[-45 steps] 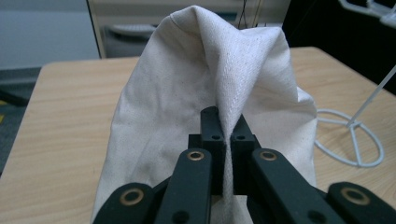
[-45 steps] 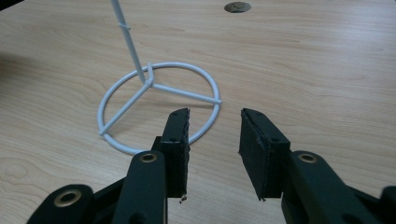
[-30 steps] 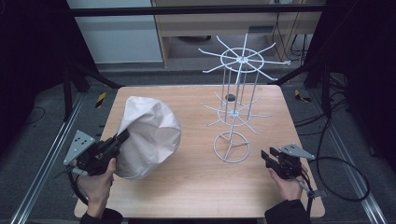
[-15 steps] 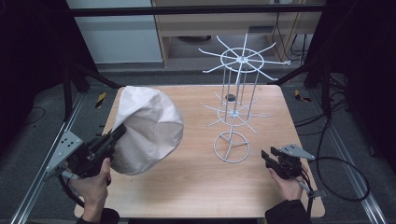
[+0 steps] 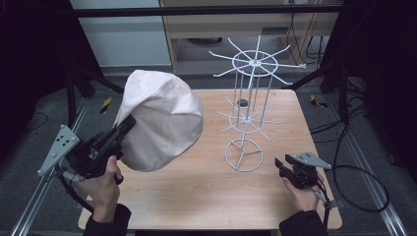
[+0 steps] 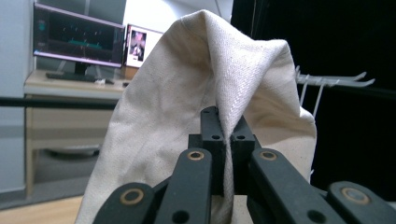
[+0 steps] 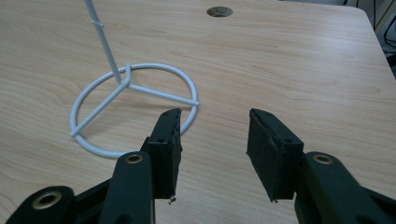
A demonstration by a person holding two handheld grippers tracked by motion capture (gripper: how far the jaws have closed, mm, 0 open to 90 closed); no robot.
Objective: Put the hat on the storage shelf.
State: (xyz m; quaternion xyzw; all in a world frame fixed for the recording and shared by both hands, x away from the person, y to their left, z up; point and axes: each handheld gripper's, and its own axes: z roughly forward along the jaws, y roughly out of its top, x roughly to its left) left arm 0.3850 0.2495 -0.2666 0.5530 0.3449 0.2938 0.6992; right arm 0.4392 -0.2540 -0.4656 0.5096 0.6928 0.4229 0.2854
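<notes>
While I hold the cream cloth bag [image 5: 160, 120] clamped in the left gripper [image 5: 125, 125], the high view shows it lifted off the wooden table [image 5: 206, 196], at about nine o'clock from the white wire rack [image 5: 248, 98]. The rack stands upright between the bag and the right gripper [image 5: 280, 164], its round base just beside that gripper at ten o'clock. Nothing lies between bag and rack. Against the earlier frame, the bag now hangs higher and has swung up from resting on the table; the rack has not shifted. The bag's long axis runs from seven o'clock at my jaws up toward one o'clock, its bulging end toward the rack.

In the left gripper view, the jaws are pressed together on a fold of the bag [image 6: 205, 102], cloth rising straight above them; rack arms [image 6: 327, 81] poke out at three o'clock.

In the right gripper view, the jaws stand apart with nothing between them, and they have just been opening. The rack's base ring [image 7: 133, 109] lies at eleven o'clock, a dark round hole [image 7: 219, 11] at twelve.
</notes>
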